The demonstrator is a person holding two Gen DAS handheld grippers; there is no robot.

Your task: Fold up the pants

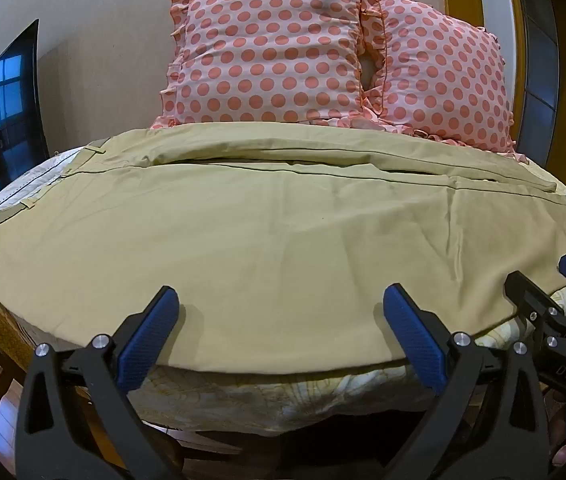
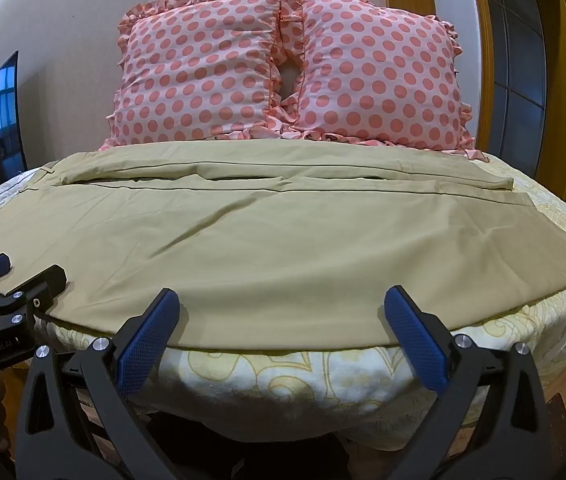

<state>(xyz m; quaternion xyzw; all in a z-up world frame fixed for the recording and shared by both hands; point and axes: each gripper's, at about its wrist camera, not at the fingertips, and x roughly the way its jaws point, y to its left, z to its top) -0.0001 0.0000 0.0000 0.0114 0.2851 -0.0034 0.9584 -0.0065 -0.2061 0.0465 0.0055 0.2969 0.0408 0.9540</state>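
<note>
Khaki pants lie spread flat across the bed, waistband at the left, legs running to the right; they also show in the right wrist view. My left gripper is open and empty, hovering at the pants' near edge. My right gripper is open and empty, also at the near edge, further right. The right gripper shows at the right of the left wrist view. The left gripper shows at the left of the right wrist view.
Two pink polka-dot pillows lean on the wall behind the pants. A yellow-patterned bed sheet hangs over the near edge. A dark TV screen stands at the left, a wood-framed door at the right.
</note>
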